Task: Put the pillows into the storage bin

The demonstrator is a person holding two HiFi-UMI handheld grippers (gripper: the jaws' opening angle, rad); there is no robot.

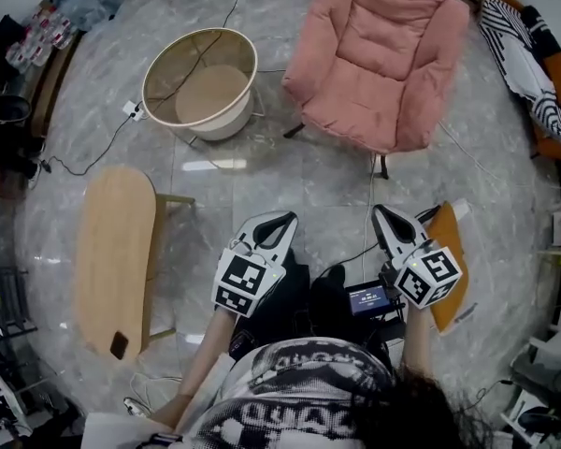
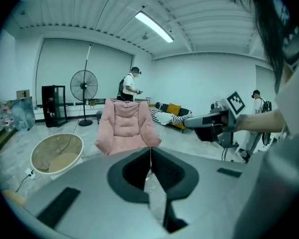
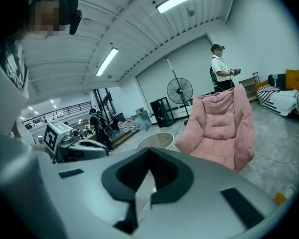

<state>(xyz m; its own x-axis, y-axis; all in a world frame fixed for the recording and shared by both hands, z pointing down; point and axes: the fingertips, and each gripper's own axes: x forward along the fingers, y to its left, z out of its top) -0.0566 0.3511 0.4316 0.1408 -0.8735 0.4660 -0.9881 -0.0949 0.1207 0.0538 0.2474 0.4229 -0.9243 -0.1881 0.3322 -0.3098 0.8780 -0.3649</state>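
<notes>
1. Left hand-held gripper [image 1: 282,221]: jaws fully together, tips meeting in a thin line in the left gripper view [image 2: 150,151]. Nothing is between them.
2. Right hand-held gripper [image 1: 386,215]: jaws likewise closed tip to tip [image 3: 148,153], holding nothing.
3. I hold both units side by side in front of my body, above the floor [image 1: 290,171], pointing toward the pink chair [image 1: 379,54].
4. Storage bin [image 1: 226,120]: round, pale wall, standing upright on the floor to the left of the pink chair and well apart from both units. A beige shape lies at its bottom; I cannot tell what it is.
5. Orange pillow [image 1: 452,251]: lying flat on the floor beside my right arm, partly hidden by that unit's marker cube.
6. Striped pillow [image 1: 516,50]: lying on the sofa at the right edge of the head view, far from the storage bin.
7. Wooden bench [image 1: 112,241]: standing to my left, with a small dark object near its close end.
</notes>
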